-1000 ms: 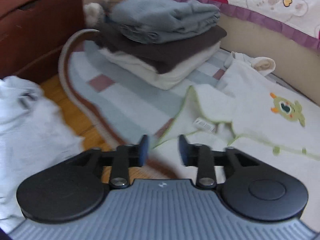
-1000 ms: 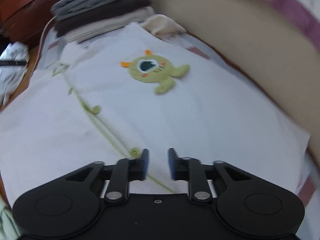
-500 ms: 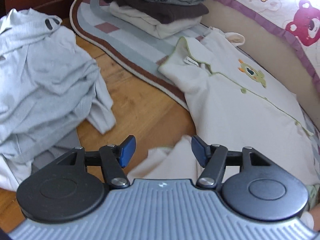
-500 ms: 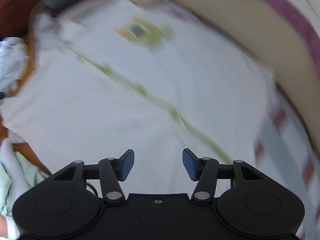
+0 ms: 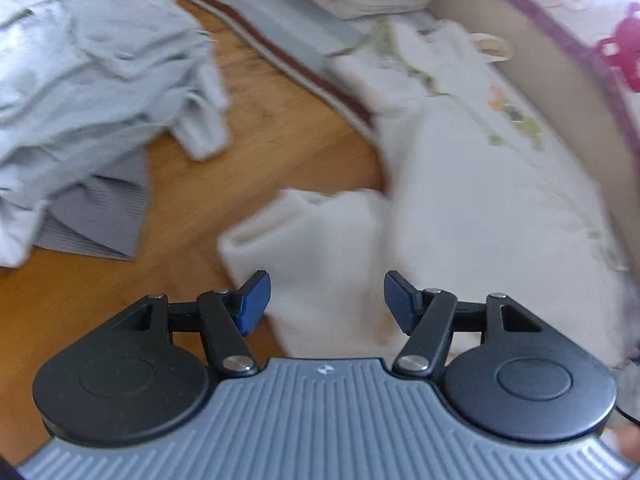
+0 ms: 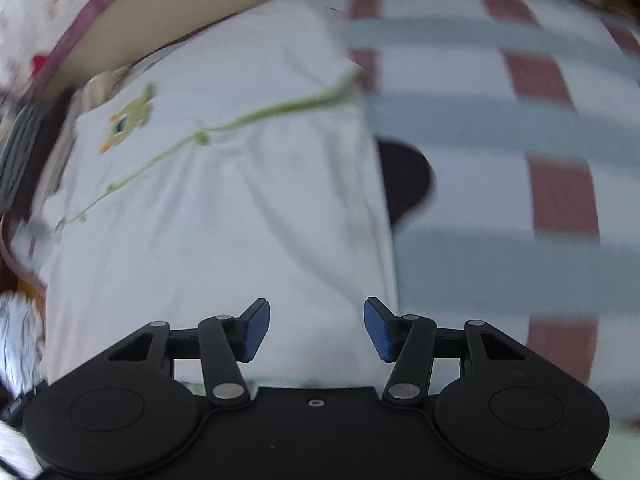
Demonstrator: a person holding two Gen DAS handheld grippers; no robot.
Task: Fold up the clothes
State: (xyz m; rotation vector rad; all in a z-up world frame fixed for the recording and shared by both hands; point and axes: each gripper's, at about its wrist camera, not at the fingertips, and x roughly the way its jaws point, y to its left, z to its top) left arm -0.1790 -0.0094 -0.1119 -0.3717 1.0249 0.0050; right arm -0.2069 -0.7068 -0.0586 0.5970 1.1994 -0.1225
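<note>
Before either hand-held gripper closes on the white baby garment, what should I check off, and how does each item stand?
1. Left hand-held gripper open: ok.
2. Right hand-held gripper open: ok.
3. Nothing held by either: ok.
4. White garment spread flat on the striped rug: ok.
5. Sleeve in front of the left fingers, lying on the wooden floor: ok.
6. Fingers touching cloth: cannot tell, both views are blurred.
7. Grey pile of clothes apart from the garment: ok.
</note>
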